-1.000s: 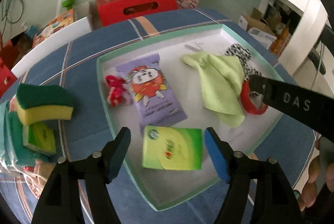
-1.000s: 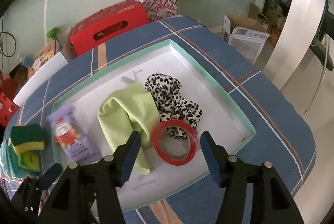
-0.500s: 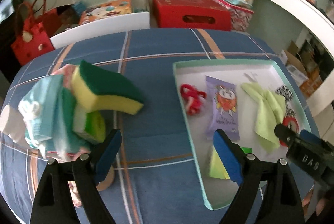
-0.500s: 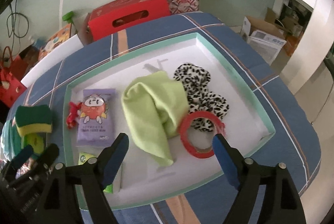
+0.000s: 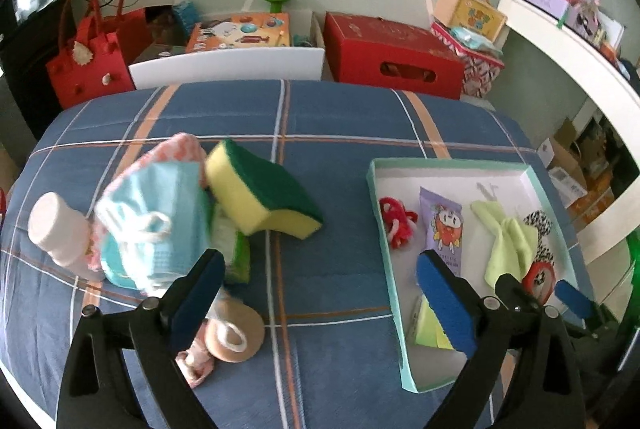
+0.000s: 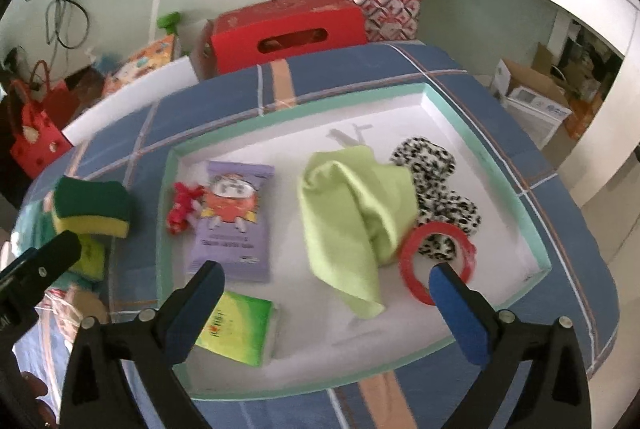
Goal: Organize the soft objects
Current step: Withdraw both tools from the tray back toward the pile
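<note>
Tray [image 6: 500,165] at the table's right edge holding cloth [image 6: 352,201], packets and red ring; sponge [image 5: 260,197] atop the pile near the left edge; left gripper [image 5: 316,301] and right gripper [image 6: 328,309], both opening, empty; step: between picks, sponge likely next.

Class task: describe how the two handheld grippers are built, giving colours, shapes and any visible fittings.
Both grippers look alike. The left gripper and the right gripper each have two black angular plastic fingers, braced like a triangular frame. Flat blue pads line the inner faces, and small silver screws sit along the fingers. No cables or sleeves show.
</note>
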The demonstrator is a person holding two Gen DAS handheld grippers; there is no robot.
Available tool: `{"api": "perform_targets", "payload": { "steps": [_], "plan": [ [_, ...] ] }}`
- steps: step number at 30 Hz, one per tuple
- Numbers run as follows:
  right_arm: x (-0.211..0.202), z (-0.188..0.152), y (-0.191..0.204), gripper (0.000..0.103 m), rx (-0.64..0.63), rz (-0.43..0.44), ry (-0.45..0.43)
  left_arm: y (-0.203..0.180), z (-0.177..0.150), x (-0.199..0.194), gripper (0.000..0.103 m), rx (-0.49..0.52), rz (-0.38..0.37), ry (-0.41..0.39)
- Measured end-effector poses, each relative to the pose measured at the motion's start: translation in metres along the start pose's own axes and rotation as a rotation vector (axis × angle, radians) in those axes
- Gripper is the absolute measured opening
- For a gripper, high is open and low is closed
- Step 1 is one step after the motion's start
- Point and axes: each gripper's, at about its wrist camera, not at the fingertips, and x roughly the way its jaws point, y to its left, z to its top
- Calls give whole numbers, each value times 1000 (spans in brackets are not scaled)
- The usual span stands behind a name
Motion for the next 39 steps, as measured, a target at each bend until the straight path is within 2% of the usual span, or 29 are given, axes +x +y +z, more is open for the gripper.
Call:
{"api": "perform_targets", "payload": {
  "steps": [8,10,15,20,22,29,33,39],
  "plan": [
    [-11,0,25,103,-19,66,-54,50,18,-36,97,-70,68,-90],
    [-10,-1,32,103,-28,75,-50,70,21,-38,97,-99,102,-91],
    [-7,-4,57,103,-92,102,-27,124,23,-41,97,-218,120,-93],
    [-10,-7,86,103,-150,165,-15,160,22,-41,97,-269,155,-71],
    [-10,-7,99,103,-173,195,-3,171,20,-39,97,-289,148,-56],
    [-16,1,146,103,-277,236,15,187,19,-34,97,-330,101,-14],
    [-17,12,166,103,-334,205,22,186,20,-22,97,-335,52,28],
    [-10,29,180,103,-351,219,56,172,26,-17,97,-292,32,34]
  ]
}}
